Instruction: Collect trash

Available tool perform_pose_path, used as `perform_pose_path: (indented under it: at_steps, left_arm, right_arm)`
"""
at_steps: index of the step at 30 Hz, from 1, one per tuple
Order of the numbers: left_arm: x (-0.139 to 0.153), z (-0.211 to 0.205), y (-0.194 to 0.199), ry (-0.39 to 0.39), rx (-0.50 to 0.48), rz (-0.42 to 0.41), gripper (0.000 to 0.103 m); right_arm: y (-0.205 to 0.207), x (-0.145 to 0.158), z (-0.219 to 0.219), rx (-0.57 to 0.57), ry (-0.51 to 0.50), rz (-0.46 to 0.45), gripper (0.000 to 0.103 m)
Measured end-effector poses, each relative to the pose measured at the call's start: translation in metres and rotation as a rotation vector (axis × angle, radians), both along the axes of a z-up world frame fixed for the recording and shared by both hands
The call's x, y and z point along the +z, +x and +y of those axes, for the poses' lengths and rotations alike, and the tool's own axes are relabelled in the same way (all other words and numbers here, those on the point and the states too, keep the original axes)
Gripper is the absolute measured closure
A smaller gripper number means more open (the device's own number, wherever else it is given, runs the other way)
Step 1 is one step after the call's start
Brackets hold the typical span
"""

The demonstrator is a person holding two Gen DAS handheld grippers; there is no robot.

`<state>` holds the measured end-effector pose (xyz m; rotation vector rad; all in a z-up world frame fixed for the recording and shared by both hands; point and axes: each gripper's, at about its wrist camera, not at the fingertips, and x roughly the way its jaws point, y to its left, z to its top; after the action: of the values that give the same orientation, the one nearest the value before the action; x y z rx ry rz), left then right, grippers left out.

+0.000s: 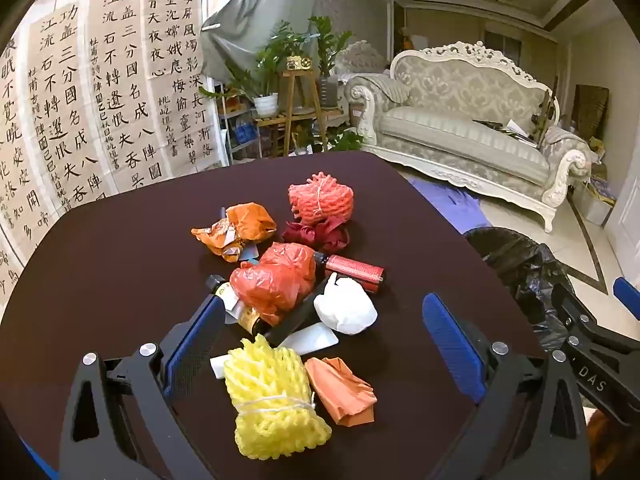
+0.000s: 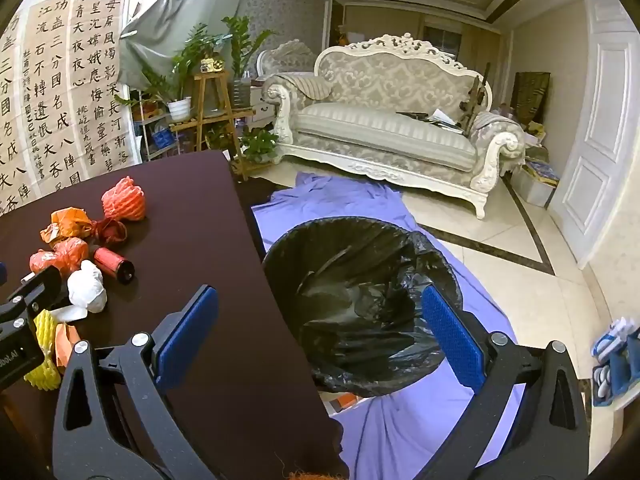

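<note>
A pile of trash lies on the dark table (image 1: 100, 264): a yellow foam net (image 1: 268, 396), an orange paper scrap (image 1: 344, 392), a white wad (image 1: 346, 306), a red plastic bag (image 1: 280, 280), a red cylinder (image 1: 354, 272), an orange wrapper (image 1: 236, 230) and a red-orange foam net (image 1: 322, 200). My left gripper (image 1: 324, 336) is open above the near part of the pile, empty. My right gripper (image 2: 320, 328) is open and empty over the table's right edge, in front of the bin (image 2: 360, 304) lined with a black bag. The left gripper shows at the right wrist view's left edge (image 2: 24, 320).
The bin stands on a purple cloth (image 2: 400, 420) on the tiled floor, right of the table (image 2: 224, 320). A white sofa (image 2: 384, 120), a plant stand (image 2: 208, 108) and calligraphy sheets (image 1: 100, 100) are behind. Blue-white items (image 2: 612, 356) lie at the far right.
</note>
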<state>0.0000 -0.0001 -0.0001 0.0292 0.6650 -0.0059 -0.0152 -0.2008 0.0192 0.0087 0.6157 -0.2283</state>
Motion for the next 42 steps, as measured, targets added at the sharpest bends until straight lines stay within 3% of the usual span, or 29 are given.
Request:
perform_pose_path:
  at_steps: [42]
  left_arm:
    - [-0.011,0.004,0.008,-0.001,-0.004,0.034,0.007]
  right_arm:
    - [0.002,-0.006,-0.001,0.001,0.003,0.022,0.004]
